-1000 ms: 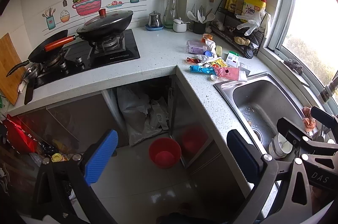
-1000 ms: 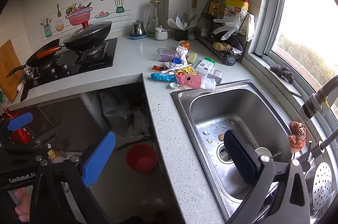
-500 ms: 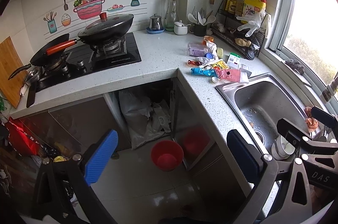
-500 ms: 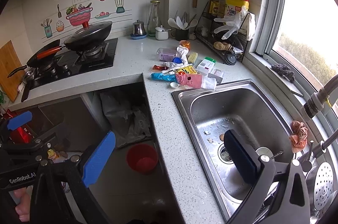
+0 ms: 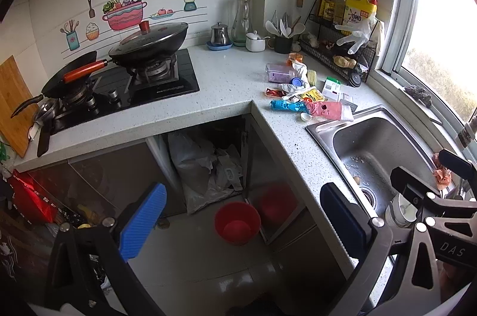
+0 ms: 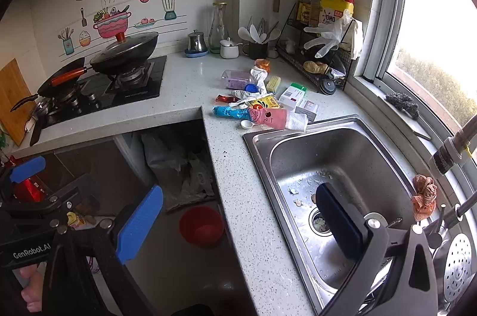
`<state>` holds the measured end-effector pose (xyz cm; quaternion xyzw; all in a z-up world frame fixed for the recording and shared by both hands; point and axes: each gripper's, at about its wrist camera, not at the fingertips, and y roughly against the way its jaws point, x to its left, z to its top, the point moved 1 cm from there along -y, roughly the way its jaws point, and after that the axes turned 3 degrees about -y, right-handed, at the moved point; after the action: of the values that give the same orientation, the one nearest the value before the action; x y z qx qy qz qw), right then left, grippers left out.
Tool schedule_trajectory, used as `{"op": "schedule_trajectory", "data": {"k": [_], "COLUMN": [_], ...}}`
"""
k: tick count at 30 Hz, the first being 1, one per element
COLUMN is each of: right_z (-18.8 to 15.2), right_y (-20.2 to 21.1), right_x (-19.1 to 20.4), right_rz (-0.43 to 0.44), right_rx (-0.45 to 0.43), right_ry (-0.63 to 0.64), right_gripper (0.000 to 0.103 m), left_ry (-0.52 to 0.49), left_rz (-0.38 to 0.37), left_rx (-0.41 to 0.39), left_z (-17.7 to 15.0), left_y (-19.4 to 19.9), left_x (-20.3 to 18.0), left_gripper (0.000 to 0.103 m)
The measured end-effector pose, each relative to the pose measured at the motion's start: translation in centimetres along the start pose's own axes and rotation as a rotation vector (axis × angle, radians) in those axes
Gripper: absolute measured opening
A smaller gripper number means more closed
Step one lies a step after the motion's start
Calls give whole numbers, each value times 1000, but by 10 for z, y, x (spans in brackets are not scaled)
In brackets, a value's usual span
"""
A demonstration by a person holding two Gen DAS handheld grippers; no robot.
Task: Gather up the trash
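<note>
Left gripper point(image 5: 244, 219): jaws wide apart, nothing between them. Sits at the bottom of the left wrist view, over the floor and the counter edge. Blue pads point(image 5: 143, 222) bare.

Right gripper point(image 6: 238, 222): jaws also wide, empty. At the bottom of the right wrist view, one finger over the floor, the other over the sink point(image 6: 342, 155) at lower right. The left gripper's body shows at lower left of this view.

Trash pile point(image 5: 304, 95): on the counter point(image 5: 232, 80) right of centre in the left view, at the sink's far corner, between the sink and the wire rack point(image 5: 334, 47). Well apart from both grippers.
- blue wrapper point(image 5: 287, 105), lying flat, touching a pink packet point(image 5: 328, 109)
- yellow wrapper point(image 5: 311, 96) just behind these
- small red sachet point(image 5: 273, 91) at the pile's left edge
- clear box point(image 5: 278, 72) with purple contents at the back
- white-green carton point(image 5: 331, 86) on the right
- white cap point(image 5: 305, 117) in front, near the sink rim

Red bin point(image 5: 237, 222): on the floor at lower centre, upright, open, beside the cabinet under the counter.

Stove point(image 5: 143, 83) with wok point(image 5: 149, 43) at mid-left.
</note>
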<state>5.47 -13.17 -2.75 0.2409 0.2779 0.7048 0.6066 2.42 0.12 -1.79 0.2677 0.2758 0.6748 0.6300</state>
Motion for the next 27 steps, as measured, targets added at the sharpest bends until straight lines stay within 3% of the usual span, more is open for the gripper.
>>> {"op": "schedule_trajectory", "data": {"k": [15, 27], "right_z": [21, 76], "right_y": [-25, -98], "right_x": [-15, -34], "right_rz": [-38, -116], "right_rx": [-4, 66], "right_ry": [-6, -30], "right_gripper": [103, 103], "left_ry": [-59, -212], "left_rz": [1, -153], "left_rx": [-6, 126], "left_z": [44, 133], "left_y": [-44, -162], "left_x": [-10, -34], "left_gripper": [103, 103]}}
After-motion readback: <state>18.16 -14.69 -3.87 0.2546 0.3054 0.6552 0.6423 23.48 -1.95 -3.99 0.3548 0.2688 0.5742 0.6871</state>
